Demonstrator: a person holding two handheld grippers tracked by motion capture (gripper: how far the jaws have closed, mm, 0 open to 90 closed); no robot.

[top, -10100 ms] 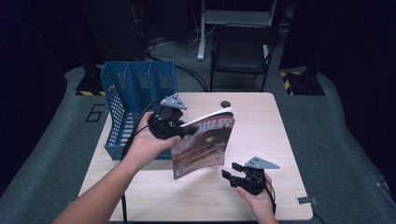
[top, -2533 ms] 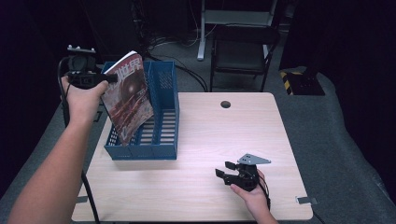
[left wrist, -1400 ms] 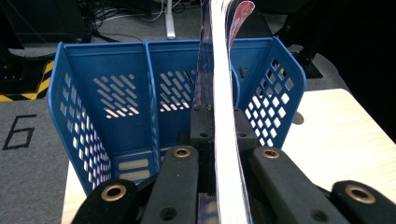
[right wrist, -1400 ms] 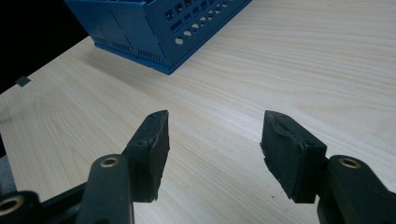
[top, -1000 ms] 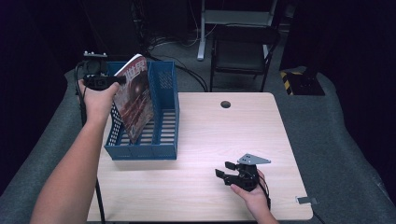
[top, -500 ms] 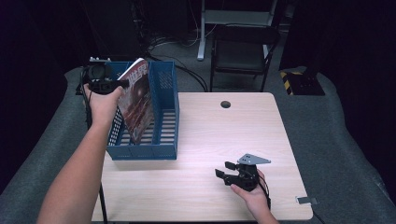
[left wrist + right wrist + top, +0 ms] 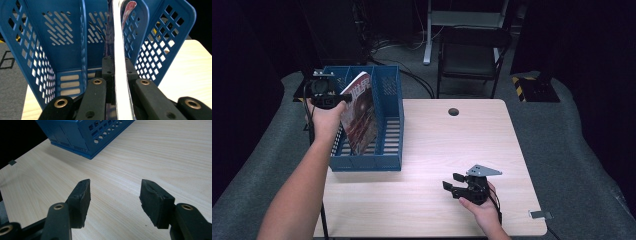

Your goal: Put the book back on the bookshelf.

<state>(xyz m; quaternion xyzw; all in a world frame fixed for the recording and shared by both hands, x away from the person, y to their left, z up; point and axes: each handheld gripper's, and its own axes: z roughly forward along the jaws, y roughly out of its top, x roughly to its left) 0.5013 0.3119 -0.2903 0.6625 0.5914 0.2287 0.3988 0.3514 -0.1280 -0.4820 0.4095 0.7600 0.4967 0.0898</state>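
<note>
Compared with 1 second earlier, the magazine (image 7: 360, 116) sits lower in the blue file rack (image 7: 391, 131), with more of its lower part sunk between the walls; the left gripper (image 7: 341, 98) has come down with it. Ten seconds back the same magazine stood over the middle of the table (image 7: 432, 145), so it has crossed to the table's left side. The right gripper (image 7: 452, 181) has not shifted since the previous frames.

The magazine stands on edge, its long axis running top to bottom and leaning slightly, top edge toward the far side of the rack, cover facing the table's right. In the left gripper view its white page edge (image 7: 119, 57) runs straight away from the camera, down into the rack.

The rack has 3 slots side by side. The magazine occupies one of the inner slots, just beside a divider (image 7: 84, 45); the slot at the left of that view holds nothing.

The left gripper's jaws are clamped tight on the magazine's near edge. The right gripper rests on the table near the front edge, its jaws parted around bare wood, well apart from the rack.
</note>
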